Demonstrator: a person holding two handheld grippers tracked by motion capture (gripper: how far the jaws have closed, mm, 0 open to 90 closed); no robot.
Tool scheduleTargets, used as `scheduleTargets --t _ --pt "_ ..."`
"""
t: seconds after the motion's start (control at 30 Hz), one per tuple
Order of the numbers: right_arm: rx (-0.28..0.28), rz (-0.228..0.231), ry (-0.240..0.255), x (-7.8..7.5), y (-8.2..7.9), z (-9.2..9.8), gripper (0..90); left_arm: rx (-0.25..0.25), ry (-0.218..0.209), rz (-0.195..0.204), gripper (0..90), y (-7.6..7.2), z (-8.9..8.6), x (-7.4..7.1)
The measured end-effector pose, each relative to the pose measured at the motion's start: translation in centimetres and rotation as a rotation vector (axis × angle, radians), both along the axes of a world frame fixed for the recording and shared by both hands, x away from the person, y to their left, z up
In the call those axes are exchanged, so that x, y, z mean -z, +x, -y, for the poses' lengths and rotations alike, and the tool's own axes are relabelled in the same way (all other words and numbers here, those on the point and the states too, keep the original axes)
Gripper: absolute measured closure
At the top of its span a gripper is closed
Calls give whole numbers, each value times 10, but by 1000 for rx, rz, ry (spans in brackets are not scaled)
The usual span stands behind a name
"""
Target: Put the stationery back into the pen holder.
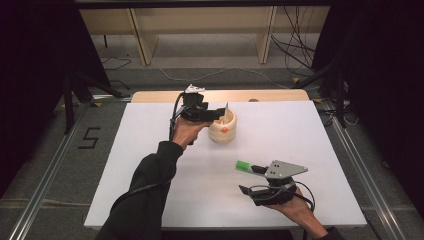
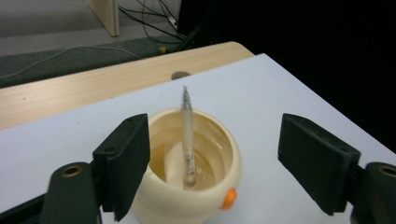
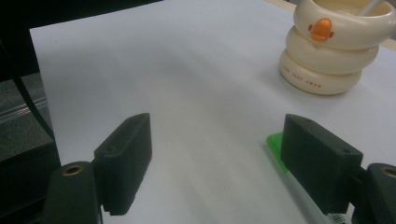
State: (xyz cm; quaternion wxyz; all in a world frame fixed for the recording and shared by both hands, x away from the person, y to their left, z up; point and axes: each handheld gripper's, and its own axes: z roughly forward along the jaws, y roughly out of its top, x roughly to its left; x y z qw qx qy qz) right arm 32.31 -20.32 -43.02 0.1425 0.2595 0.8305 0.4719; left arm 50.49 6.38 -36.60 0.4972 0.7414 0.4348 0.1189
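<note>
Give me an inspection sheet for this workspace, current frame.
Surface: white table top, wooden strip along its far edge.
Job's things: cream cup with an orange bill, upright; a pen stands in it, leaning on the rim. A green-capped pen lies flat on the table.
Clutter: nothing seen.
Grippers: left tongs open, straddling the cup, pads clear of the pen. Right tongs open, low over the table, green-capped pen beside one jaw, not gripped.
Cables: one trails from each tongs along the arm; loose cables on the floor beyond the table.
Surroundings: grey floor, wooden frame legs at the back, dark curtains on both sides.
</note>
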Motion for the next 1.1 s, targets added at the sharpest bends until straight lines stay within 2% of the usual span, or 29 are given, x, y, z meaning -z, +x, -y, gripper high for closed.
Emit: scheduleTargets --t 0.2,0.37,0.4,0.43,0.6,0.73,1.0,1.1 --pt "11 1 1 0 1 2 259 20 37 18 236 -23 -19 1" --pt "16 -4 -1 0 0 1 258 36 35 23 224 -41 -35 5" --pt "16 -4 -1 0 0 1 258 36 35 23 222 -41 -35 5" --pt "10 -2 -8 0 1 1 259 33 22 22 221 -47 -41 7" --pt "8 -2 -11 1 1 1 259 41 36 23 207 -58 -51 12" --pt "11 2 -11 0 1 1 259 40 24 21 198 -66 -56 13" --pt "18 1 -11 0 2 3 259 71 38 33 184 -82 -62 18" --pt "22 2 -17 0 2 4 258 77 24 34 182 -89 -65 20"
